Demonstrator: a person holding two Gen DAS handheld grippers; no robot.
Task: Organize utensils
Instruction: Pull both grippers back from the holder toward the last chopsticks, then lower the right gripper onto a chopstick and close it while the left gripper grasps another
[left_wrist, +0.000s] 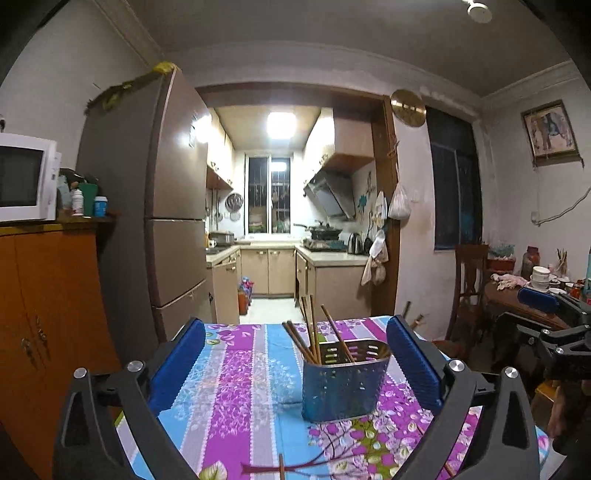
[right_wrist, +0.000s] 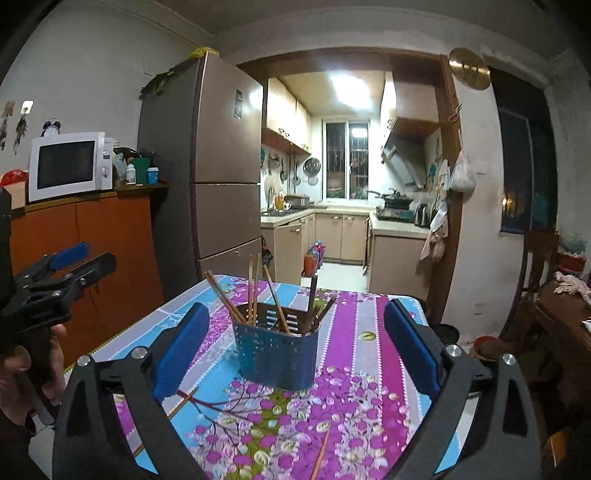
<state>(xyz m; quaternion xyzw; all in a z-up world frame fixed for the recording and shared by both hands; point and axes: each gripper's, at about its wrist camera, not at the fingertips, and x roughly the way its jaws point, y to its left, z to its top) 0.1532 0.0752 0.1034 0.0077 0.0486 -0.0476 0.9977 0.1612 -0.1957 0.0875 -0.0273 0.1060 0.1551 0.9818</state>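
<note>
A blue perforated utensil holder (left_wrist: 343, 391) (right_wrist: 277, 354) stands upright on the table's floral cloth (left_wrist: 236, 369) (right_wrist: 369, 332). Several brown chopsticks (left_wrist: 314, 332) (right_wrist: 255, 291) lean inside it. Loose chopsticks lie on the cloth near me (left_wrist: 281, 467) (right_wrist: 321, 454) (right_wrist: 181, 402). My left gripper (left_wrist: 295, 325) is open, and the holder sits ahead toward its right finger, untouched. My right gripper (right_wrist: 297, 306) is also open, framing the holder without contact. Each gripper shows at the edge of the other's view (left_wrist: 539, 301) (right_wrist: 70, 256), the left one held by a hand (right_wrist: 22, 369).
A tall fridge (left_wrist: 166, 206) (right_wrist: 218, 166) and an orange cabinet (left_wrist: 44, 302) with a microwave (right_wrist: 70, 164) stand to the left. The kitchen doorway lies beyond the table's far edge. A wooden chair (left_wrist: 469, 288) and a side table with bowls (left_wrist: 543, 277) are at right.
</note>
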